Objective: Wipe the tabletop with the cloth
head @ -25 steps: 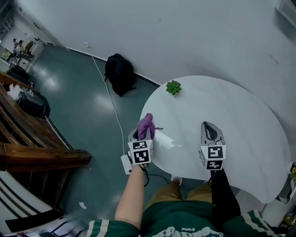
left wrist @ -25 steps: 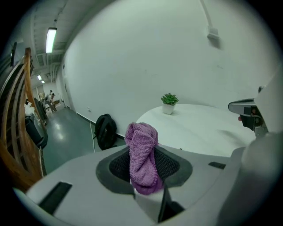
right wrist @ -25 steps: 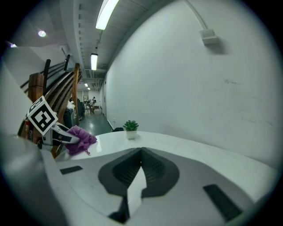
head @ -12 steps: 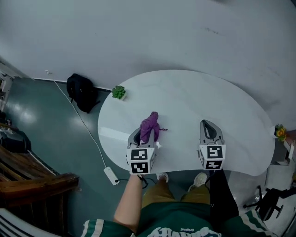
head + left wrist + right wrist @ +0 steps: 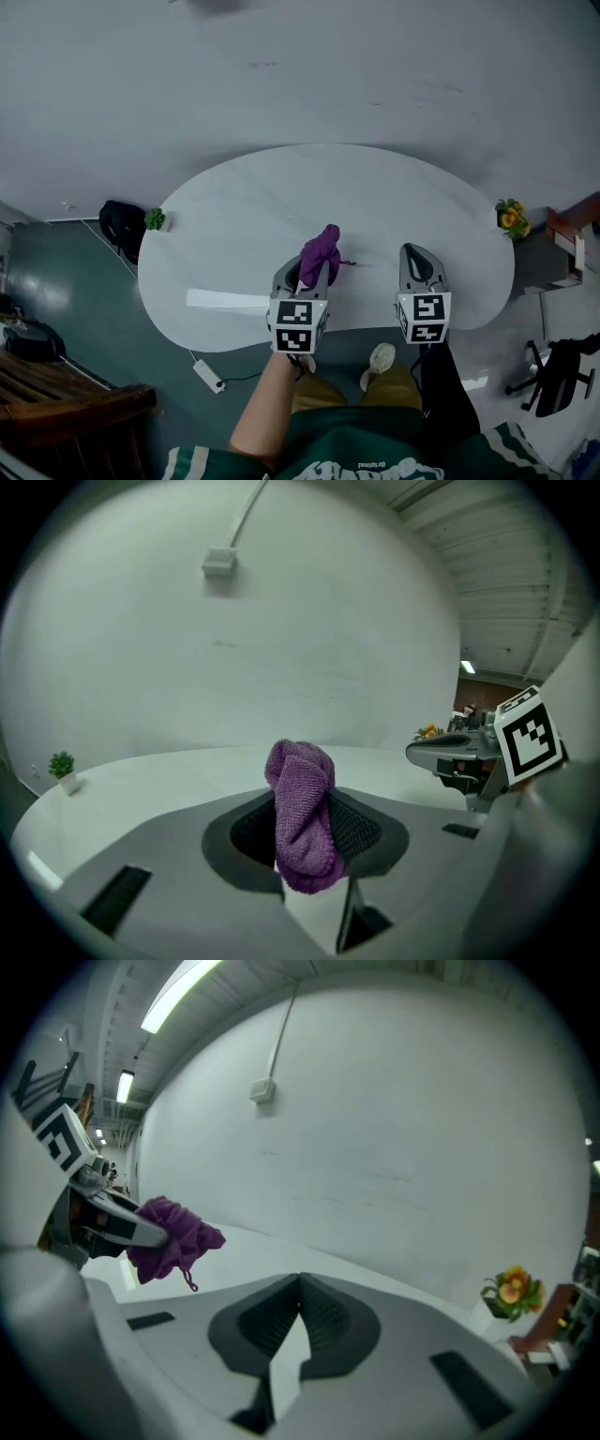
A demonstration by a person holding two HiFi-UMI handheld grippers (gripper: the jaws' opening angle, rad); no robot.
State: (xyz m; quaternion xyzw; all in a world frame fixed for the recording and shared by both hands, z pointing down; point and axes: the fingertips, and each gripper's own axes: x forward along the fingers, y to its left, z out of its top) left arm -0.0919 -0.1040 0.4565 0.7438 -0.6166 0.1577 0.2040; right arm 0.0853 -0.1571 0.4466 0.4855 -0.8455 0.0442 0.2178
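Observation:
A bunched purple cloth (image 5: 321, 251) (image 5: 302, 817) (image 5: 172, 1235) is pinched in my left gripper (image 5: 314, 267), which is shut on it and held over the near middle of the white oval tabletop (image 5: 281, 206). The cloth sticks up past the jaw tips. My right gripper (image 5: 418, 259) (image 5: 300, 1290) is level with it to the right, jaws shut with nothing between them, above the table's near edge. In the left gripper view the right gripper (image 5: 469, 752) shows at the right side.
A small green potted plant (image 5: 155, 219) (image 5: 62, 766) stands at the table's left end. Yellow flowers (image 5: 509, 216) (image 5: 511, 1290) are just off its right end beside shelving. A black backpack (image 5: 120, 225) and power strip (image 5: 208, 376) lie on the floor at left; a white wall (image 5: 300, 75) rises behind.
The head view has swung right, so the table now sits centred and the backpack is near the left edge. Both grippers keep the same stance, with the cloth still held in the left one.

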